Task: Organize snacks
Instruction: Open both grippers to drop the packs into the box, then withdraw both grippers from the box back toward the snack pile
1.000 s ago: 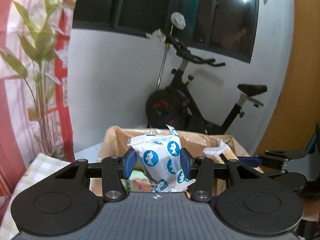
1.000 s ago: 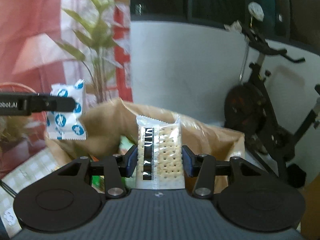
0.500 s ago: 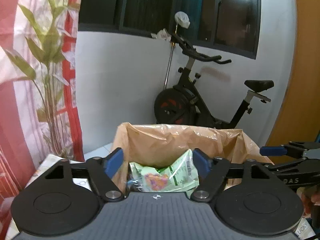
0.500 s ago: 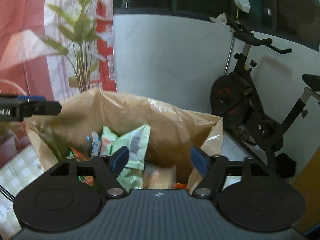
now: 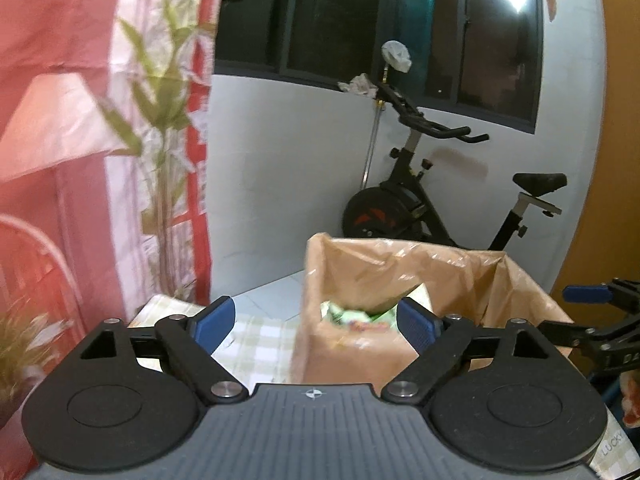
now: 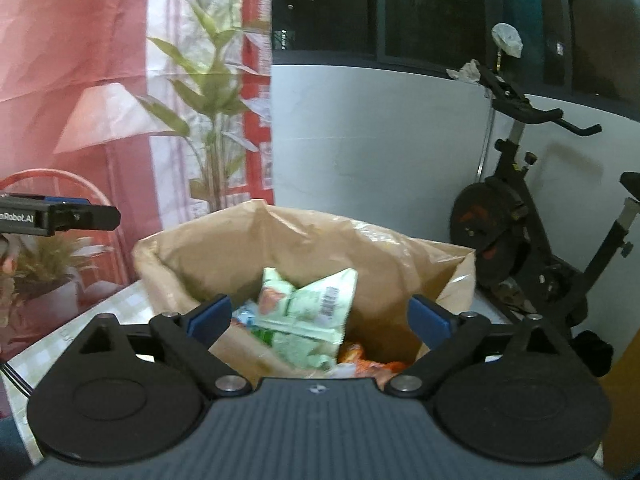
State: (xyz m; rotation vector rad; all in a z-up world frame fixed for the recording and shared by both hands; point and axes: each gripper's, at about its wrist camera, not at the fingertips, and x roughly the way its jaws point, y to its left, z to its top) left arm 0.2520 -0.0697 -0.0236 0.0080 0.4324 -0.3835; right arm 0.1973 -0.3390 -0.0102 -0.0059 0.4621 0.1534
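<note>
A brown paper bag (image 6: 304,240) stands open on a checked tablecloth (image 5: 260,332) and holds several snack packets, with a green and white packet (image 6: 308,308) on top. The bag also shows in the left wrist view (image 5: 400,264), right of centre. My left gripper (image 5: 316,320) is open and empty, in front of the bag's left side. My right gripper (image 6: 320,316) is open and empty, above the bag's near rim. The right gripper's fingers (image 5: 588,294) show at the right edge of the left wrist view; the left gripper's finger (image 6: 60,218) shows at the left edge of the right wrist view.
An exercise bike (image 5: 432,200) stands on the floor behind the bag, by a white wall. A red curtain and a tall leafy plant (image 6: 216,100) are at the left. A small potted plant (image 6: 52,276) sits at the table's left edge.
Both grippers opened and let go of their packets, the blue-dotted white one and the crackers, which are out of sight now. Both then drew back, the left one swinging left of the bag.
</note>
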